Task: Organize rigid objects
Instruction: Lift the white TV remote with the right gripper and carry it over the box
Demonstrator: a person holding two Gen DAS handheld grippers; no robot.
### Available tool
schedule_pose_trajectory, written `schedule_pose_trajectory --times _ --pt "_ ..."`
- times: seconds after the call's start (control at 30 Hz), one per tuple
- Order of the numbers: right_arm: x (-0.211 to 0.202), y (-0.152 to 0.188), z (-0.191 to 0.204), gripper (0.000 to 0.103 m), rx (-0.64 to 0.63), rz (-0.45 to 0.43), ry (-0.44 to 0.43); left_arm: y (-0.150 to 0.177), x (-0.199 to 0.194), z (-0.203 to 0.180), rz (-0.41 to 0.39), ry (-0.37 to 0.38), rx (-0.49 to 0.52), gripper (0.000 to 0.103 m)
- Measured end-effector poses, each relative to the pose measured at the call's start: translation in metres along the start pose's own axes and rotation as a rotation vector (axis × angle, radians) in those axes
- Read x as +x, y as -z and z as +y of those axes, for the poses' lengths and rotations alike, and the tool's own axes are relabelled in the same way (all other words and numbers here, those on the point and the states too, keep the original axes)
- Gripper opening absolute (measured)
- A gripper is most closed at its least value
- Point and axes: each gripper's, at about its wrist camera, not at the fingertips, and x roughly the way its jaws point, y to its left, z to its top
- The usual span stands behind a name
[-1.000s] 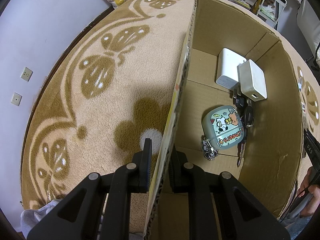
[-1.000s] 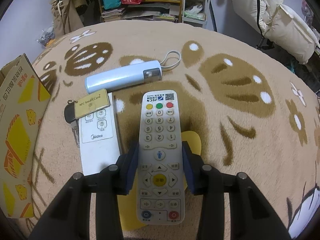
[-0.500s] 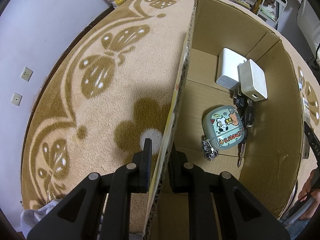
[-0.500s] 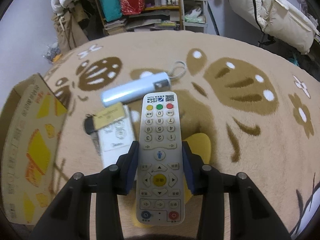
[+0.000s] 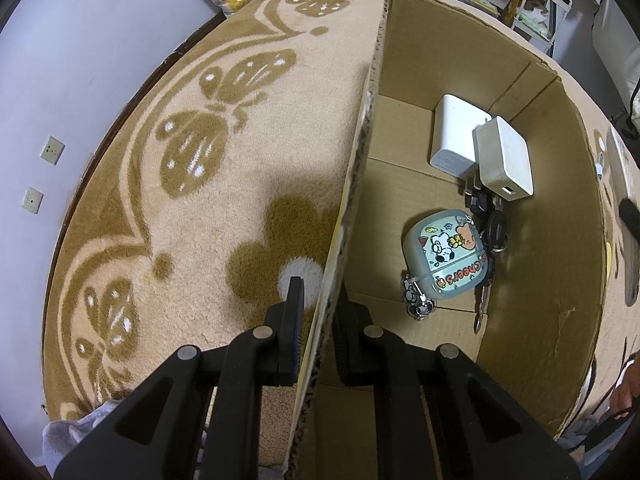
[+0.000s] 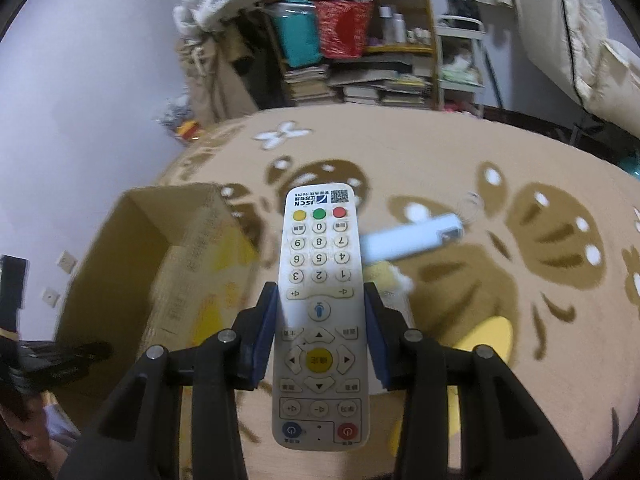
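My right gripper [image 6: 320, 298] is shut on a white remote control [image 6: 319, 276], held in the air above the rug and right of the cardboard box [image 6: 160, 256]. My left gripper [image 5: 318, 300] is shut on the near wall of the cardboard box [image 5: 352, 216], one finger outside and one inside. On the box floor lie two white chargers [image 5: 456, 140], a pale green cartoon case [image 5: 448, 260] with a keyring, and black keys [image 5: 494, 224]. A light blue tube [image 6: 412, 240] lies on the rug behind the remote.
The tan rug with brown butterfly and flower patterns [image 5: 208, 140] surrounds the box. Shelves of books and tubs [image 6: 352, 60] stand at the far wall. A yellow flat item [image 6: 488, 332] lies on the rug under the right gripper. A hand [image 5: 626, 392] shows at the box's right edge.
The right gripper has lifted the remote off the rug and swung left toward the box; the white Midea remote and card have dropped out of view. The left gripper has not moved.
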Motion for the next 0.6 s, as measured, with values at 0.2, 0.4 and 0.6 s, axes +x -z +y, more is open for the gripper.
schedule_pose_trajectory --times 0.2,0.4,0.6 --pt "-0.006 -0.011 0.031 0.044 -0.040 -0.031 -0.064 0.000 -0.001 -0.003 -0.002 -0.002 0.019 0.009" --pt "-0.009 -0.022 0.059 0.044 -0.069 -0.048 -0.124 0.000 -0.003 -0.005 0.000 -0.001 0.041 0.008" --pt "-0.001 -0.021 0.079 0.044 -0.103 -0.023 -0.177 -0.002 -0.002 -0.004 0.009 0.008 0.057 0.008"
